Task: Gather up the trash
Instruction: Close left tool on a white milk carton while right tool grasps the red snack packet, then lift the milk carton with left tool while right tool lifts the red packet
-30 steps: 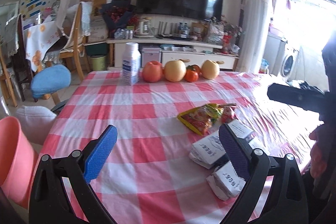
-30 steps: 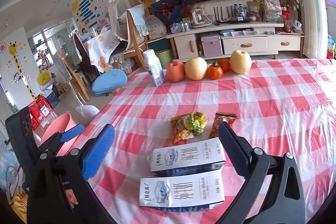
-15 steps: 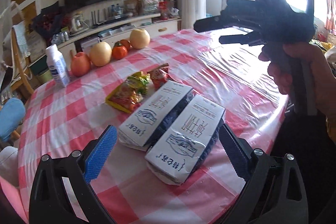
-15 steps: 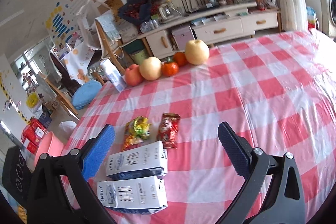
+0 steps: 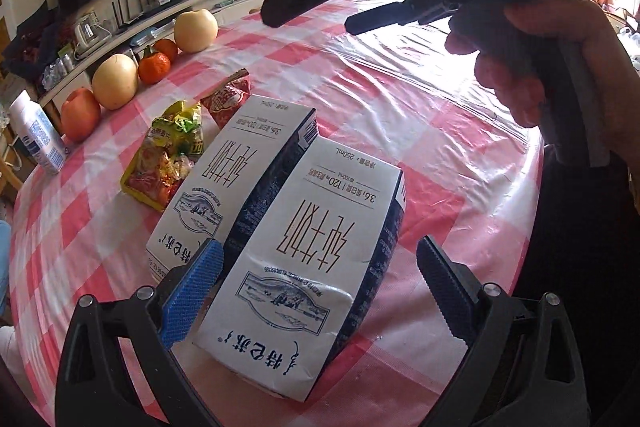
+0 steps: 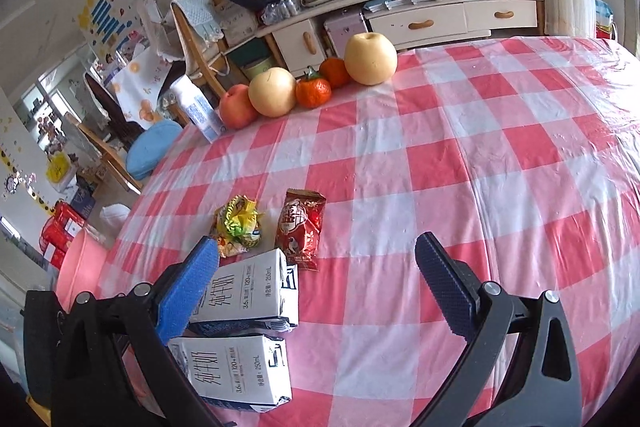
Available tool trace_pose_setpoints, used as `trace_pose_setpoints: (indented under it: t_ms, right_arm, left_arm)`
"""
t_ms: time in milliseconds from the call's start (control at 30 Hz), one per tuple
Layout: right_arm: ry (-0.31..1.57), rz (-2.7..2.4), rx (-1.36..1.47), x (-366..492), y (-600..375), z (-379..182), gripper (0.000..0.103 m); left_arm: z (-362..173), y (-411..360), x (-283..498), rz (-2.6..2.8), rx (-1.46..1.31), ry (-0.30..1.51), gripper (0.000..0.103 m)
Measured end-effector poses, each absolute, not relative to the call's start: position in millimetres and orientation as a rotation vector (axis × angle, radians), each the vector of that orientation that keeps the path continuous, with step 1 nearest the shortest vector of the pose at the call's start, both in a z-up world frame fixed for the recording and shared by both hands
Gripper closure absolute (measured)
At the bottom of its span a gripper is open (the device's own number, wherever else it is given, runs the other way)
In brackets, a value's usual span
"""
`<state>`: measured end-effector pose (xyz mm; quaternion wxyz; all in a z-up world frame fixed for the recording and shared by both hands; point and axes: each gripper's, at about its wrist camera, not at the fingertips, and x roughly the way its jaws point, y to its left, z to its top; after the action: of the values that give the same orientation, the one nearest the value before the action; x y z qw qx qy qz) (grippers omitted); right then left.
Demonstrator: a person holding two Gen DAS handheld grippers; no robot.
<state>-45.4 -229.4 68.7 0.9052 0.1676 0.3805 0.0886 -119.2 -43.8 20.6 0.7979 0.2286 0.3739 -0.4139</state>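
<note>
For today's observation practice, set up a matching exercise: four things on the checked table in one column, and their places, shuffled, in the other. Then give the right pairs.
Things:
1. nearer milk carton
2. red snack wrapper
3. white bottle
4. tangerines

Places:
A. between the two pale pears
B. at the end of the fruit row, beside the red apple
C. between the open left tongs' fingers
D. right of the yellow wrapper, just beyond the farther carton

Pairs: 1-C, 2-D, 3-B, 4-A
</note>
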Motion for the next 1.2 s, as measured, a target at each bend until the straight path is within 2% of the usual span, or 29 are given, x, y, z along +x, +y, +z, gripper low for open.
trace_pose_setpoints:
  t_ms: [233, 300, 500, 633, 867, 933, 1067, 1133, 1200]
  right_arm:
    - [0.84, 0.166, 0.222, -25.2, -212.9, 56.0, 0.004]
    - [0.852, 0.159, 0.207, -18.0, -210.3, 51.1, 0.004]
    - [0.88, 0.18, 0.232, -0.4, -206.6, 39.5, 0.005]
    - [0.899, 0.203, 0.228, 9.4, -199.8, 33.3, 0.026]
    - [0.919, 0.225, 0.204, 21.7, -188.2, 24.7, 0.034]
    - [0.921, 0.228, 0.202, 24.3, -186.7, 22.9, 0.042]
    - [0.913, 0.231, 0.205, 26.4, -186.9, 22.3, 0.05]
    - [0.909, 0.238, 0.21, 27.0, -186.7, 22.1, 0.058]
    - [0.904, 0.235, 0.206, 27.4, -185.5, 21.7, 0.06]
  left_arm:
    - [12.4, -60.2, -127.2, -0.955, 0.528, 0.837, 0.009]
    - [10.4, -63.9, -127.1, -0.949, 0.538, 0.839, 0.027]
    - [8.8, -67.8, -121.3, -0.937, 0.487, 0.85, 0.035]
    - [8.8, -70.2, -120.9, -0.929, 0.474, 0.849, 0.036]
    - [10.2, -68.6, -118.5, -0.905, 0.438, 0.858, 0.037]
    - [11.3, -66.5, -117.4, -0.906, 0.422, 0.861, 0.037]
    - [16.2, -59.4, -116.1, -0.908, 0.389, 0.85, 0.038]
    - [19.4, -53.6, -114.5, -0.915, 0.35, 0.851, 0.038]
    - [22.3, -48.3, -114.0, -0.911, 0.342, 0.841, 0.038]
